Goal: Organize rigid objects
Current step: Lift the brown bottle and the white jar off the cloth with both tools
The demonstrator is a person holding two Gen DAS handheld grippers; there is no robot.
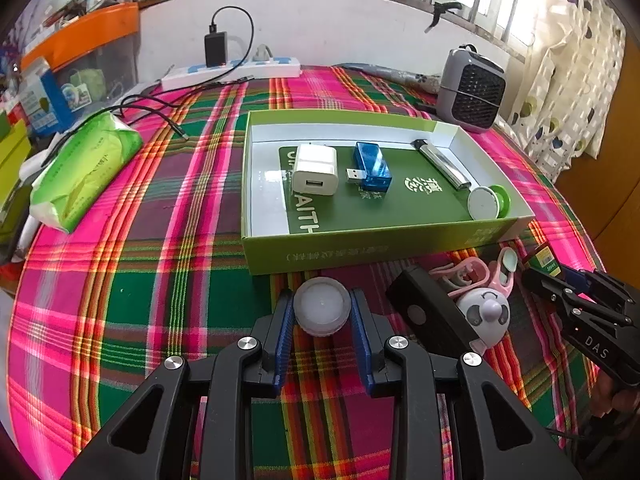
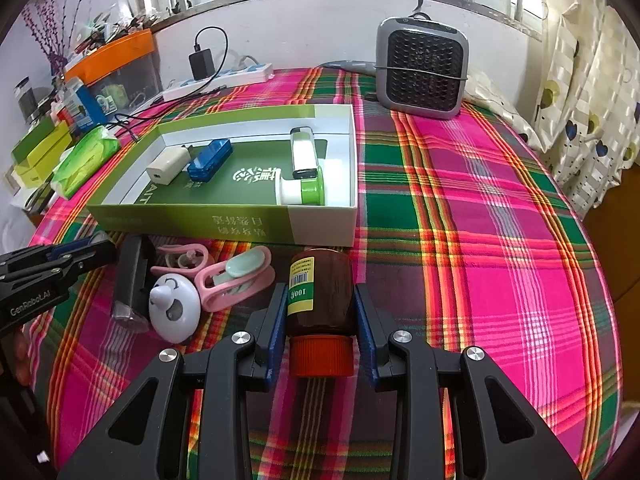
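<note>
In the left wrist view my left gripper (image 1: 322,300) is shut on a white round domed cap (image 1: 322,307), just in front of the green box (image 1: 360,248). Inside the box lie a white charger (image 1: 314,170), a blue USB device (image 1: 372,166), a silver tube (image 1: 442,164) and a green-and-white round piece (image 1: 489,202). In the right wrist view my right gripper (image 2: 320,292) is shut on a brown bottle (image 2: 322,292) whose orange cap (image 2: 321,356) points at the camera. The bottle sits near the green box's (image 2: 224,226) front right corner.
Between the grippers lie a black block (image 2: 134,276), a white round toy with a face (image 2: 174,306) and pink clips (image 2: 236,276). A grey heater (image 2: 422,68) stands at the back right. A green tissue pack (image 1: 84,168), a power strip (image 1: 232,70) and cables lie at the left and back.
</note>
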